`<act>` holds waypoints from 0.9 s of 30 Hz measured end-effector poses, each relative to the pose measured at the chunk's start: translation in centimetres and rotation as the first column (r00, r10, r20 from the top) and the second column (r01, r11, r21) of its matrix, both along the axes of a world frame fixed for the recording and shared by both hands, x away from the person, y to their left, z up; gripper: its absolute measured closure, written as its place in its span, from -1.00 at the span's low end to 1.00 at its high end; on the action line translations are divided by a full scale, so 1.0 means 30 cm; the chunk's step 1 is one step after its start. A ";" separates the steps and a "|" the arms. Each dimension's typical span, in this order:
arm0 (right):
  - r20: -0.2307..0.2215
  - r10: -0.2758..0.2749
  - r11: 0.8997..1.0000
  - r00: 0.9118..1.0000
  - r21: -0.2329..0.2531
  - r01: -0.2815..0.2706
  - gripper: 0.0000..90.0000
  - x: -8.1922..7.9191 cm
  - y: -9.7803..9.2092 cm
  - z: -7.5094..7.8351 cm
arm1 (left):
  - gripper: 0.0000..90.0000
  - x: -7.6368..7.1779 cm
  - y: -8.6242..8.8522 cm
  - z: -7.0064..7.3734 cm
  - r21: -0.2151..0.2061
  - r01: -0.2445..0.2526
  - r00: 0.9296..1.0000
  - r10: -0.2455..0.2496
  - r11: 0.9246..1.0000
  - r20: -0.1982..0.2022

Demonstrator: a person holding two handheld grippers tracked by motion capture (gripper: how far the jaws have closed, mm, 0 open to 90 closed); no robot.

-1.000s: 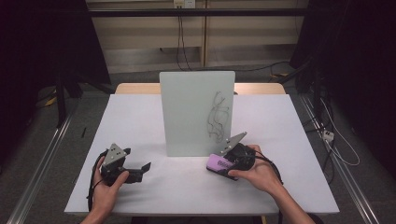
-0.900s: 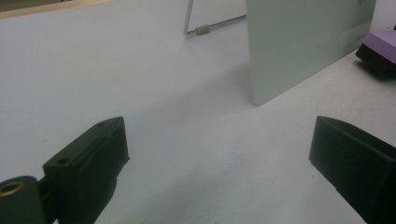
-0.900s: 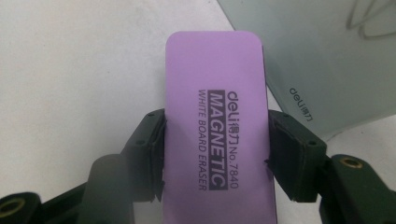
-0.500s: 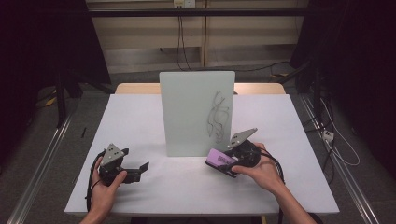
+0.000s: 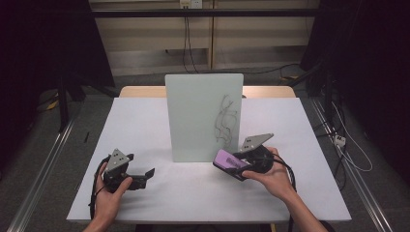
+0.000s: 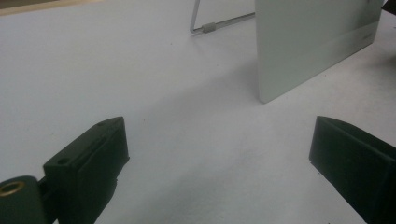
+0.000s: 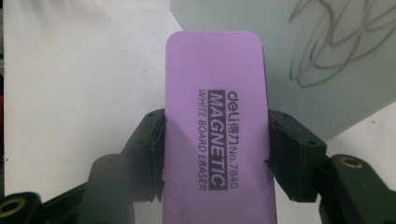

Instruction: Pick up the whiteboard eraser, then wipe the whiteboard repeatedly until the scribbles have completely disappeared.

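White table, dim room, cables on floor behind. Right gripper pinching purple whiteboard eraser near scribbled whiteboard. Left gripper jaws spread, resting on tabletop.

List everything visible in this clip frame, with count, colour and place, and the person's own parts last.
Whiteboard: 1, pale grey-white, standing upright mid-table, dark scribbles on its right part.
Scribbles: 1 patch, dark lines, right side of the whiteboard.
Board stand: 1, metal wire, behind the whiteboard.
Eraser: 1, purple, printed "magnetic white board eraser", clamped in the right gripper, near the board's lower right corner.
Table: 1, white top with a wooden far edge.
Cables: several, dark, along the back wall and the floor.
Left gripper: 1, black, open, low over the table's front left.
Right gripper: 1, black, shut on the eraser.
Hands: 2, one on each gripper.
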State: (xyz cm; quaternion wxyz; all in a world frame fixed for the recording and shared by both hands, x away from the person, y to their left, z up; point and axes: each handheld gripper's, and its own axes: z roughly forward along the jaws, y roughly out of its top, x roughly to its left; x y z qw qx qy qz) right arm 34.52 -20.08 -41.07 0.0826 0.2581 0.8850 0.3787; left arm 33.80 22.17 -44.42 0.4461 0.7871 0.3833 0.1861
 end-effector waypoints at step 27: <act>0.186 -0.078 0.984 0.979 0.169 0.046 -0.06 0.012 -0.037 0.121 | -0.90 0.000 -0.005 0.001 0.027 0.017 1.000 -0.017 0.999 0.003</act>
